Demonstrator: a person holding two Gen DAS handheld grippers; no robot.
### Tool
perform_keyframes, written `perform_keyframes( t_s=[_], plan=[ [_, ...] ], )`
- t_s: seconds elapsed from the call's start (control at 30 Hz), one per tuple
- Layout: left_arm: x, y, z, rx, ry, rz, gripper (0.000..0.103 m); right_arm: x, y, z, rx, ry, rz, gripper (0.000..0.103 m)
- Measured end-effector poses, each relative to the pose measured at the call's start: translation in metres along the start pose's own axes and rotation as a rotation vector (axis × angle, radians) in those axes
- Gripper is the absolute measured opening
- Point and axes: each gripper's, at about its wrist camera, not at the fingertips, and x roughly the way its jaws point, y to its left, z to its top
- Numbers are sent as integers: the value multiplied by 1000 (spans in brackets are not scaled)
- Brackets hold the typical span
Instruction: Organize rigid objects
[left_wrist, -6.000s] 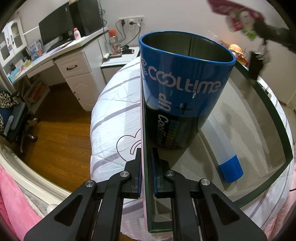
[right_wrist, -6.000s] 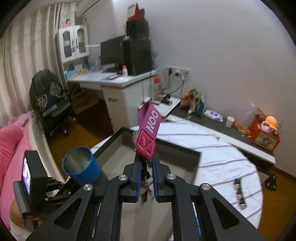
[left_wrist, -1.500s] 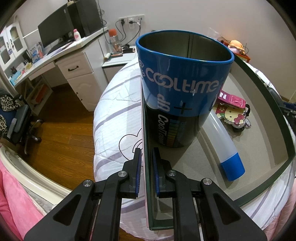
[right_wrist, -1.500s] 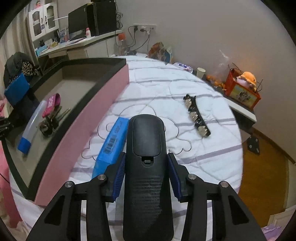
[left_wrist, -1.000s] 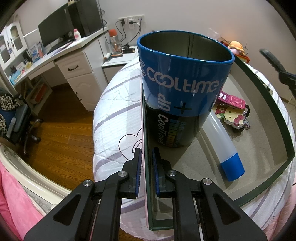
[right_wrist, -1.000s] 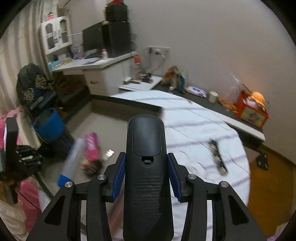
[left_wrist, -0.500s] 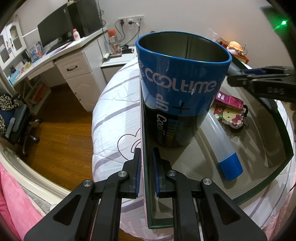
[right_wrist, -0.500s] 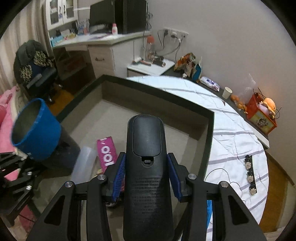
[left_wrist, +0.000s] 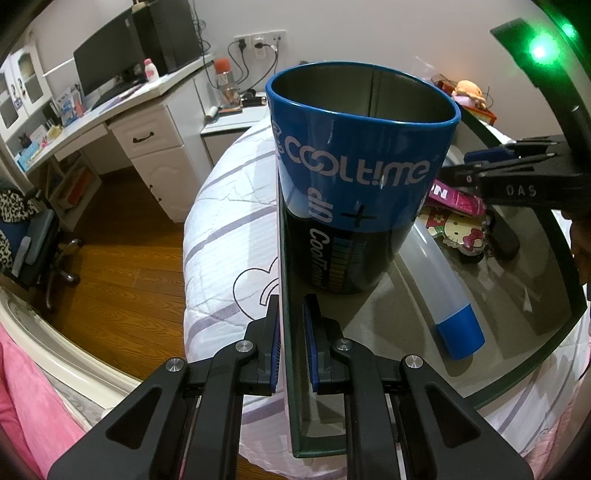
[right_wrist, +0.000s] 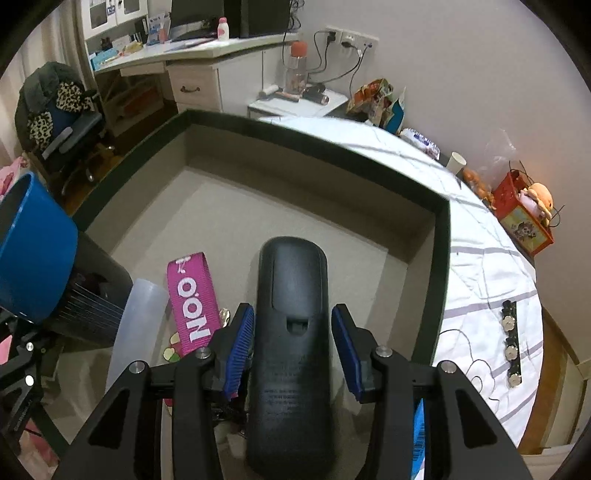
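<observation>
Two hand-held grippers: left (left_wrist: 291, 347) pinches the box's thin wall (left_wrist: 286, 369), right (right_wrist: 293, 349) clamps a rounded, stippled black remote (right_wrist: 291, 332).

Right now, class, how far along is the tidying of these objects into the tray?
Done: the blue cup, the tube and the pink key strap are in the tray. In hand: the right gripper holds a black remote above the tray floor; the left gripper clamps the tray wall. Left: a blue box and a black strip on the bed.

Blue cup (left_wrist: 354, 177) is glossy outside, dull metal inside; the remote (right_wrist: 291, 332) is matte black plastic, and the pink strap (right_wrist: 190, 295) is woven cloth.
</observation>
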Motion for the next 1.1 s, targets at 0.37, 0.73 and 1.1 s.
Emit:
perform_keyframes(
  t_s=[0.37, 0.73, 1.1],
  plan=[
    [-1, -3, -1, 8, 4, 11, 13, -45, -13, -4, 14, -118, -2, 45],
    [-2, -4, -2, 15, 4, 18, 14, -85, -138, -52, 226, -162, -170, 59],
    [-1, -5, -2, 19, 10, 26, 16, -13, -187, -73, 252, -82, -189, 59]
  ],
)
